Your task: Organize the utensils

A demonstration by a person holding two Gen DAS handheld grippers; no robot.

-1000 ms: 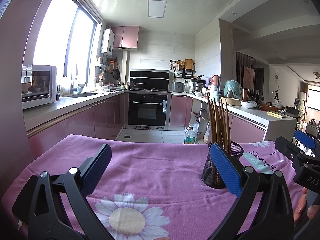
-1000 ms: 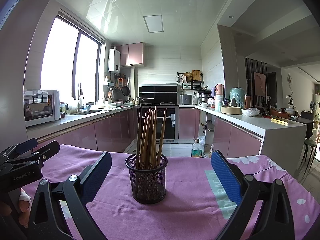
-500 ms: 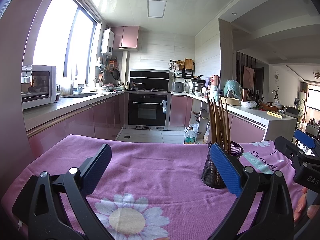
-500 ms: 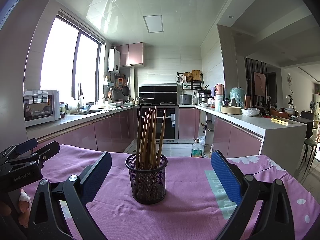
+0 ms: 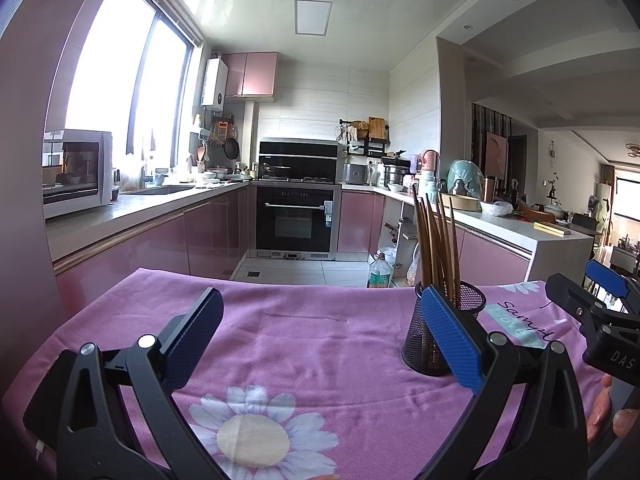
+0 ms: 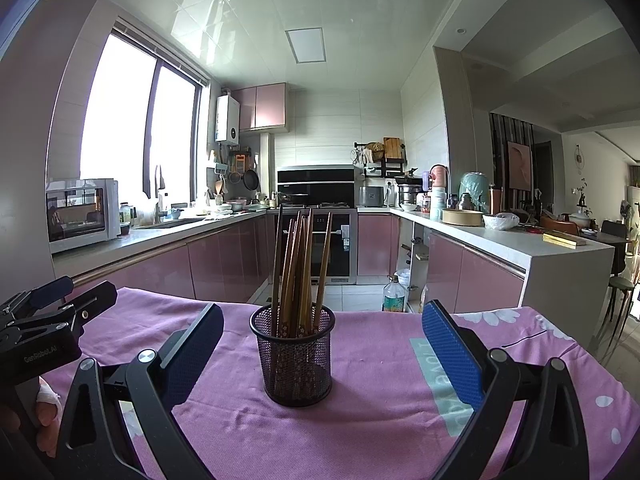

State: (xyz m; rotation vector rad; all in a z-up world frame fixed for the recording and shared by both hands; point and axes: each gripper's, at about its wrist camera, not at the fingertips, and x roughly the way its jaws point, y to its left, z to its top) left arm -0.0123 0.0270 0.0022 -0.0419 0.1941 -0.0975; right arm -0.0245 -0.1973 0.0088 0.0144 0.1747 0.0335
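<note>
Nothing has moved since the earlier frames: both grippers sit where they were, and the holder and its contents are unchanged. My right gripper (image 6: pixel 322 350) is spread wide with nothing between its pads, hovering low over the tabletop (image 6: pixel 380 420), which is covered by a pink flowered cloth. Straight ahead of it, framed between the two fingers but not touching either, stands the black mesh holder (image 6: pixel 294 356), upright, with a bundle of brown chopsticks (image 6: pixel 298 268) standing in it and fanning slightly outward at the top. I judge I have it lined up this way so the holder stays centred for a reach.

My left gripper (image 5: pixel 320 338) is likewise released and empty, pointed over bare cloth. From its side the holder (image 5: pixel 424 340) sits off to the right, partly hidden behind the right finger's blue pad (image 5: pixel 450 338), so this gripper is not aimed at it. Further right, at the frame edge, I can see the other gripper's body.

No loose utensils show on the cloth in either view. With every chopstick I can see already in the holder, I judge the sorting is done or nearly so, and both grippers rest in a waiting pose. Beyond the tabletop lies the kitchen, with an oven (image 6: pixel 332 240) dead ahead.
</note>
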